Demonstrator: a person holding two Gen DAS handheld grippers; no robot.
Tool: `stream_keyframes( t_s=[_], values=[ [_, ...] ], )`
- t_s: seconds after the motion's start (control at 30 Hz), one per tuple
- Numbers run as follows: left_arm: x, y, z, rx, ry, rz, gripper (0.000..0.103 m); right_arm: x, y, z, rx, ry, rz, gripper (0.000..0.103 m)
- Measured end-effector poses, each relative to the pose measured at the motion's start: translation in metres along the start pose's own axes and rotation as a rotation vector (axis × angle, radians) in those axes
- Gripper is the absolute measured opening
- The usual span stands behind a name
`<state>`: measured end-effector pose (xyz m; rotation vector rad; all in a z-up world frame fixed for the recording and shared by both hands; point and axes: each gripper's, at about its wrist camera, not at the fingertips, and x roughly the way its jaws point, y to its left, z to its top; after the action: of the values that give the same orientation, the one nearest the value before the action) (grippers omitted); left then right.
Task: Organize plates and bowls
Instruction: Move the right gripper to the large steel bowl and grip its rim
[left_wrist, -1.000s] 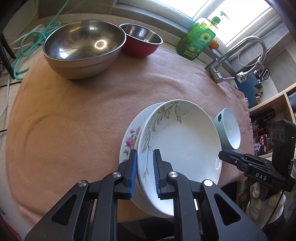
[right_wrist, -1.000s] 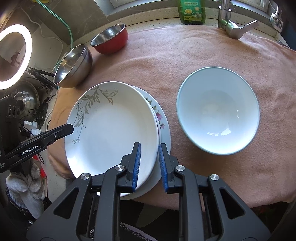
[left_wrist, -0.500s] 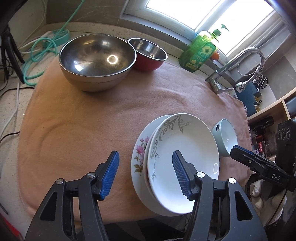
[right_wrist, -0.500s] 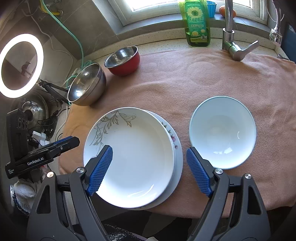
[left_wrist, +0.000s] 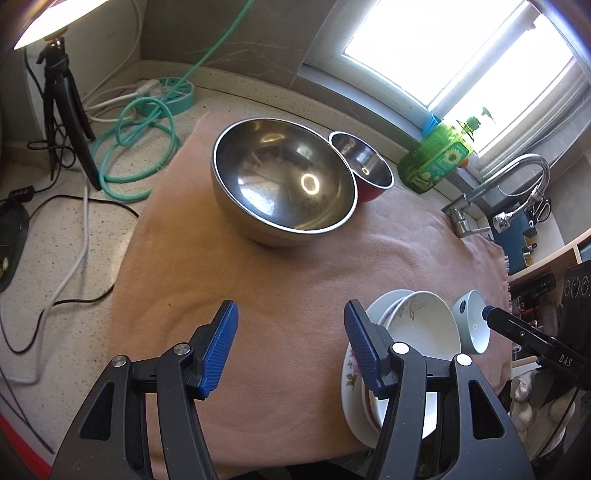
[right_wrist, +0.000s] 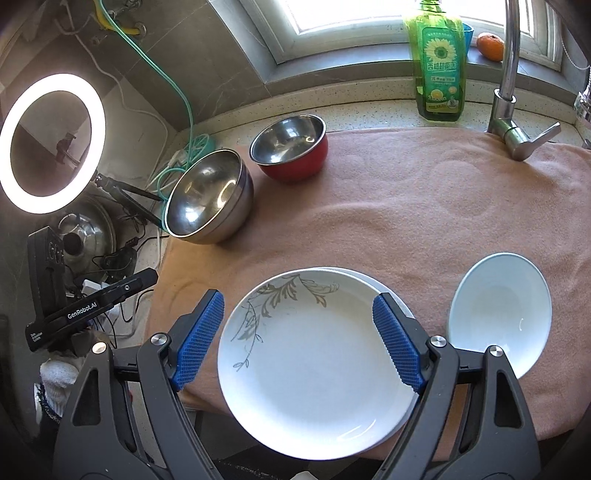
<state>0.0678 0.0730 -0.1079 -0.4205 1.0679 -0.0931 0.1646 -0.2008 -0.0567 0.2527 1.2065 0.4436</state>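
Observation:
A white plate with a leaf pattern (right_wrist: 314, 354) lies stacked on a flowered plate (left_wrist: 352, 373) at the front edge of the pink cloth (right_wrist: 424, 206). A pale blue bowl (right_wrist: 498, 310) sits to its right. A large steel bowl (left_wrist: 284, 184) and a small red bowl (right_wrist: 290, 149) stand at the back. My left gripper (left_wrist: 291, 350) is open and empty, above bare cloth left of the plates. My right gripper (right_wrist: 299, 339) is open and empty, raised above the leaf plate.
A green soap bottle (right_wrist: 439, 62) and a tap (right_wrist: 513, 110) stand at the back by the window. A ring light (right_wrist: 51, 142), a tripod (left_wrist: 64, 107), green hose (left_wrist: 140, 147) and cables lie left of the cloth.
Both grippers were shut on the plates' rims a second ago; they opened, let go and drew back and up. The left gripper swung left toward the steel bowl.

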Motion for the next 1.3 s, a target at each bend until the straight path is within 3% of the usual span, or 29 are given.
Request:
stream_keyframes(
  t_s=[0.6,1.03,1.23,1.3],
  values=[
    [0.009,0.049,0.070,-0.036,-0.055,-0.003,0.059,0.055,0.051,0.061,-0.003,0.010,0.051,0.085],
    [0.033,0.070,0.100,-0.098,-0.021,-0.036,0.056,0.102,0.050,0.090,0.093,0.066,0.088,0.085],
    [0.043,0.074,0.105,-0.109,-0.002,-0.050,0.051,0.122,0.050,0.096,0.097,0.092,0.083,0.071],
    [0.046,0.073,0.106,-0.105,0.004,-0.053,0.051,0.127,0.050,0.098,0.100,0.102,0.081,0.061]
  ],
)
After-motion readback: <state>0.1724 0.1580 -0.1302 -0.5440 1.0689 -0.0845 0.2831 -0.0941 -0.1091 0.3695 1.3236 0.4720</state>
